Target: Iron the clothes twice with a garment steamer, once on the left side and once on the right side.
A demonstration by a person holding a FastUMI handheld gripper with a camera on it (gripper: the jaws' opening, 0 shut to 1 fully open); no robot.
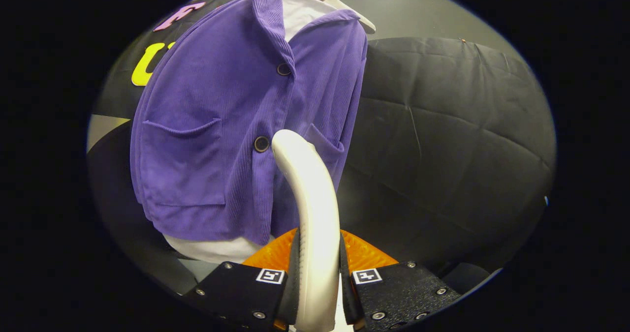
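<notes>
A purple corduroy jacket [216, 125] hangs over a white shirt [300, 10] on a pale hanger [344, 2], just beyond my fingers. Its front shows two dark buttons and two patch pockets. My gripper [317, 273] is shut on the white garment steamer [310, 209], both fingers pressing its curved body. The steamer rises from between the fingers and its rounded top reaches the jacket's front near the lower button [261, 143], on the right panel by the right pocket. Whether the steamer touches the cloth I cannot tell.
Black cloth of the booth wall [453, 135] hangs behind and to the right of the jacket. The white shirt's hem [216, 248] shows below the jacket. A grey ceiling [393, 12] lies above.
</notes>
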